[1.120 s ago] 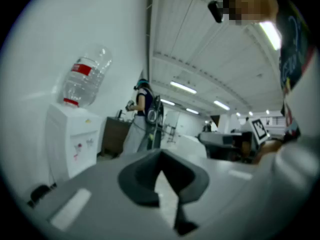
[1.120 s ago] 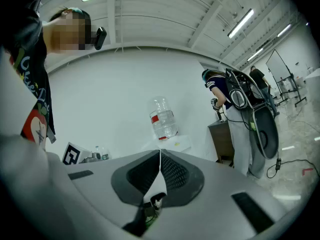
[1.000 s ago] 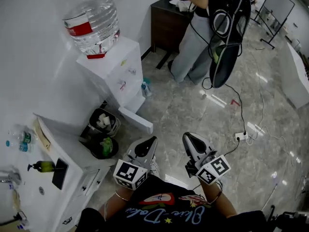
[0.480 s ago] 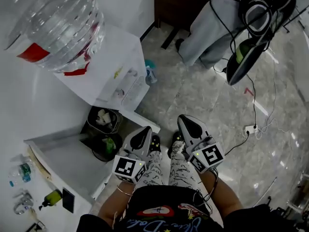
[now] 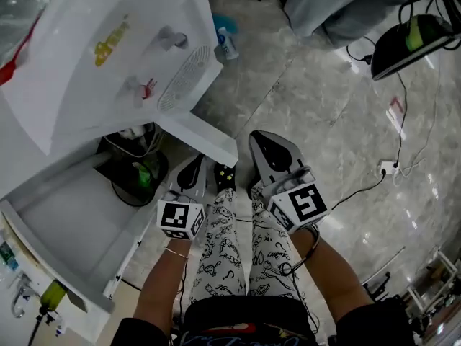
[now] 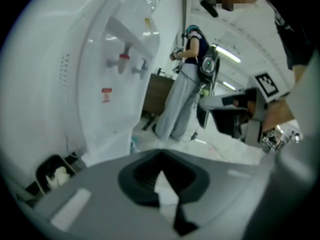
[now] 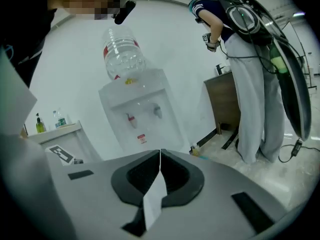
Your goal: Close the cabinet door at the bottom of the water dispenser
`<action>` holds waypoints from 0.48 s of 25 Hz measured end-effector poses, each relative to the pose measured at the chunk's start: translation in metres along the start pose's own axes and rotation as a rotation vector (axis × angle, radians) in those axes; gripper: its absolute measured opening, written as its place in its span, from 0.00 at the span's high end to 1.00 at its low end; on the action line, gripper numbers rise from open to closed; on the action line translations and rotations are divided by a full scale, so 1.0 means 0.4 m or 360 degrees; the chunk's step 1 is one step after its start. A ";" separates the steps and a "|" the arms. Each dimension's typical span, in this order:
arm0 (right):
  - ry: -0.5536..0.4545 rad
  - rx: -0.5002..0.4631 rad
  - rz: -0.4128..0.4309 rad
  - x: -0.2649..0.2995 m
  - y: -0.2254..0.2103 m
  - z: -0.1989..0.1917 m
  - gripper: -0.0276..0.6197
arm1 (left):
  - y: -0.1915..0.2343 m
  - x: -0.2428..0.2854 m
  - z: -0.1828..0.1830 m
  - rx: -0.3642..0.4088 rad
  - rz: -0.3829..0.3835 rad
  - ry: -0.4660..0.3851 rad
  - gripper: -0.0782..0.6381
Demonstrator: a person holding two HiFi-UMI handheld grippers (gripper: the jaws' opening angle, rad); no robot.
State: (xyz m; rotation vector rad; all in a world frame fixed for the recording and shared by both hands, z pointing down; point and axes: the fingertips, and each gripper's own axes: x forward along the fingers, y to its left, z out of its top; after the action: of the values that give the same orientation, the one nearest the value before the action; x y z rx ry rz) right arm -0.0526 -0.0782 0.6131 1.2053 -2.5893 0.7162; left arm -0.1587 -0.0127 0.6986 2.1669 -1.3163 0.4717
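Grey marbled floor (image 5: 324, 99) filled the right half of the head view, with cables trailing to a power strip (image 5: 389, 167) out at 3 o'clock. Up at 10 o'clock stood the white water dispenser (image 5: 101, 56), taps facing out. Its cabinet door (image 5: 202, 139) hung open at the bottom, jutting from the base toward 4 o'clock. A black trash bin (image 5: 133, 175) sat low beside the dispenser, at 9 o'clock of the left gripper (image 5: 193, 170). That gripper hovered at the door's 6 o'clock, tip close under its edge, and contact couldn't be made out. Its fingers were pressed together with nothing between them. The right gripper (image 5: 259, 144) was just beside the door's free end, at its 3 o'clock, fingers likewise closed and empty. In the right gripper view another person (image 7: 255, 84) stood at 2 o'clock, apart from the dispenser.
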 end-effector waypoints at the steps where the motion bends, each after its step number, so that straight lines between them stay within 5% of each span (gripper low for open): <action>1: 0.0014 -0.0002 0.0004 0.018 -0.011 -0.024 0.93 | 0.010 0.021 -0.035 0.0001 0.0006 0.0015 0.89; 9: 0.0035 0.0023 0.0081 0.088 -0.043 -0.116 0.93 | 0.136 0.085 -0.290 -0.0194 0.0311 0.0130 0.89; 12: 0.0047 0.0052 0.0076 0.095 -0.052 -0.129 0.93 | 0.122 0.118 -0.360 -0.0160 0.0242 0.0271 0.89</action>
State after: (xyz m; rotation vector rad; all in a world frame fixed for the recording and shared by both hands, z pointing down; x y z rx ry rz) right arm -0.0626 -0.0889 0.6790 1.1370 -2.5999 0.7822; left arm -0.1820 0.0261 0.8510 1.9091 -1.3847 0.6219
